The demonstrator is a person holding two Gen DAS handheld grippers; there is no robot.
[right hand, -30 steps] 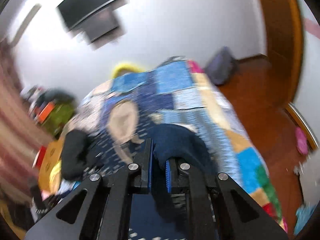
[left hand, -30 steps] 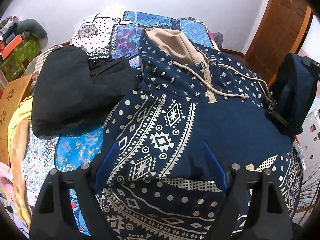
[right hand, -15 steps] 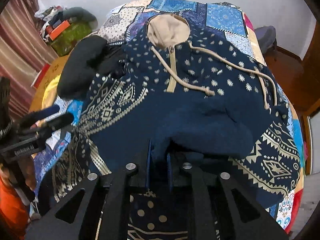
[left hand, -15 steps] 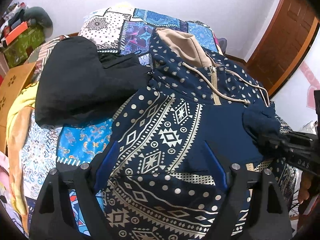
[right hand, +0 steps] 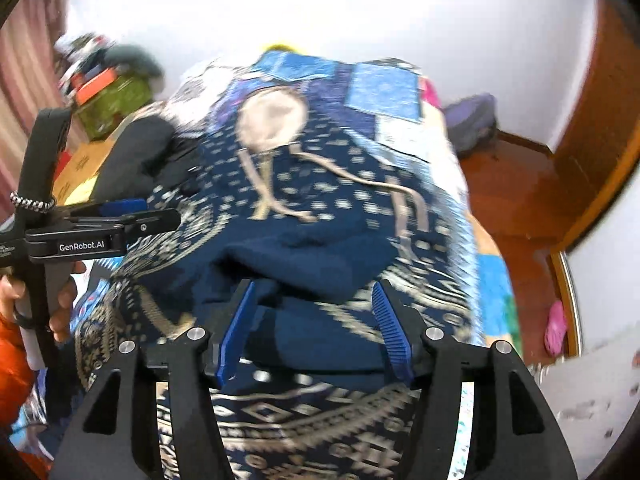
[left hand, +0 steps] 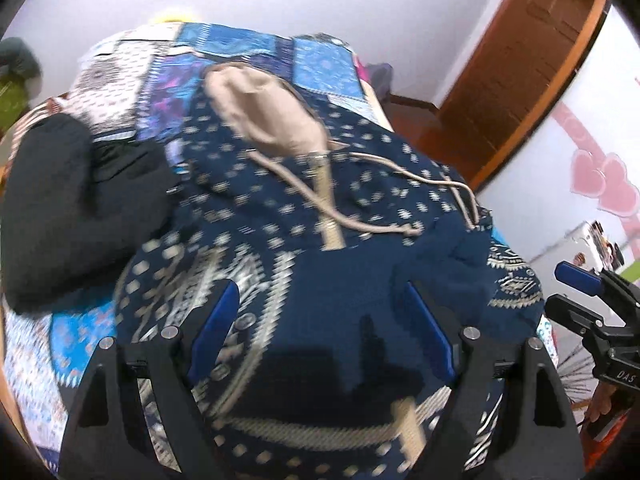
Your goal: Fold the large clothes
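A navy hoodie with beige patterns, a beige-lined hood and drawstrings lies face up on the bed. Its plain navy sleeve is folded across the chest. My right gripper hovers at the sleeve's end with its jaws opening. The cloth lies between them, and the pads are off it. My left gripper stands open over the hoodie's lower body, holding nothing. Each gripper shows in the other's view: the right gripper at the right edge, the left gripper at the left.
A patchwork quilt covers the bed. A black garment lies left of the hoodie. A green box with clutter sits at the far left. Wooden floor, a purple bag and a wooden door are on the right.
The right gripper brought the sleeve across the chest, laid it down and spread its jaws off the cloth. The left gripper shifted over the hoodie, still open.
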